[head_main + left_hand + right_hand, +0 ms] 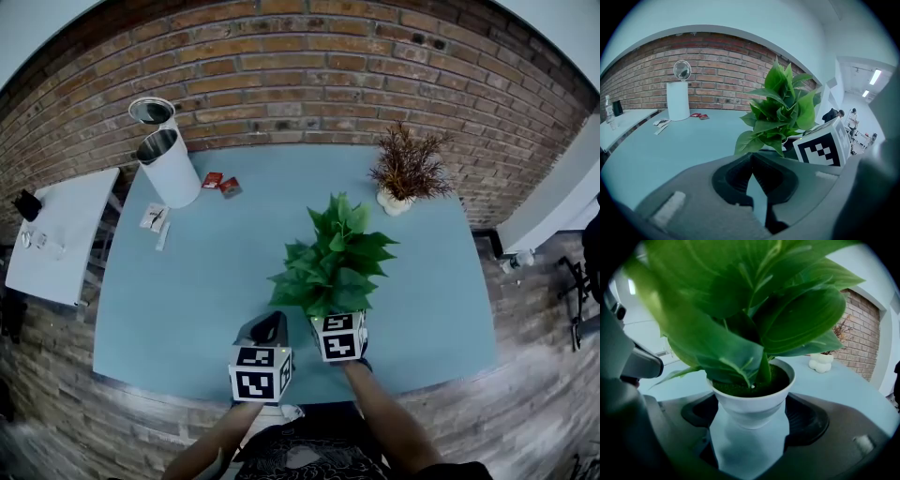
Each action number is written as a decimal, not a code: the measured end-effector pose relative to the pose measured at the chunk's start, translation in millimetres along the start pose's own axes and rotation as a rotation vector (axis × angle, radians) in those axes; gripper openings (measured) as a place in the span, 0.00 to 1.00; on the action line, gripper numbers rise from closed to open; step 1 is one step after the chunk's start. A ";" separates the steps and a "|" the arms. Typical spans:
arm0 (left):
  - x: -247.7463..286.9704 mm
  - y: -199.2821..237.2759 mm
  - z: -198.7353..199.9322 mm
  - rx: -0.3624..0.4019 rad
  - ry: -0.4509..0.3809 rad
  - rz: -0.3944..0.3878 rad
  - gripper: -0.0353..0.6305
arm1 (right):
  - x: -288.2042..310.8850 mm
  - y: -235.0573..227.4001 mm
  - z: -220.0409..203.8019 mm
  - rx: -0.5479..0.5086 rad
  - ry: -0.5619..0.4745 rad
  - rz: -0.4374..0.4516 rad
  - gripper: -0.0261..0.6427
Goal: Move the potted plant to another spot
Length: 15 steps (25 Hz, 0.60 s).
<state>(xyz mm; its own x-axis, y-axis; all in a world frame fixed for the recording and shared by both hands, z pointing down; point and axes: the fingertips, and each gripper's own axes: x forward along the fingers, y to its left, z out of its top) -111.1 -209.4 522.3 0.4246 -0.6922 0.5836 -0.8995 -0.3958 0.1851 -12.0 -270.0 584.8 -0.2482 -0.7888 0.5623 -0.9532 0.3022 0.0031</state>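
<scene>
Head view: the potted plant (333, 258) sits at the front-middle of the blue table (187, 300). It's well apart from the dried plant (405, 167) at back right and the white bin (172, 169) at back left. The right gripper (339, 323) is tucked in at the plant's base under the leaves. The left gripper (270, 328) is just beside it, w/ nothing in front of it but table.

Left gripper view: jaws pressed together at the tips, nothing btwn them. The green leaves (780, 112) and the other gripper's marker cube (822, 147) are close on its right.

Right gripper view: jaws spread wide, one each side of the white pot (750, 404). They seem to press its wall just under the rim, so prob. a pinch on the pot. Can't tell whether the pot's base is touching the table or off it.

Risks:
- The pot is smooth and tapers downward, so a light squeeze could let it slide or tip fwd btwn the pads.
- The foliage is tall and leafy, so a quick swing may tilt the pot.
- Leaves block most of the right gripper's own view, so the drop spot is hard to judge.
- The left gripper is v. close and could snag leaves on the way.
</scene>
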 end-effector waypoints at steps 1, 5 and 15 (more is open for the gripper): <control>0.0 -1.9 -0.3 0.003 0.000 -0.003 0.05 | -1.7 -1.6 -1.8 0.002 0.002 -0.004 0.71; -0.3 -10.7 -1.9 0.008 -0.003 -0.017 0.05 | -10.2 -9.9 -6.6 0.006 0.005 -0.024 0.71; -7.2 -34.9 -7.5 0.044 -0.012 -0.082 0.05 | -31.4 -17.6 -24.7 0.070 0.019 -0.056 0.70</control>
<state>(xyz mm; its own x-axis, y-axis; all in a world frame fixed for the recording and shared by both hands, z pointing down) -83.5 -186.1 517.6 0.4981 -0.6632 0.5586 -0.8564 -0.4772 0.1972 16.9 -237.3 587.5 -0.1917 -0.7927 0.5787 -0.9753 0.2195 -0.0224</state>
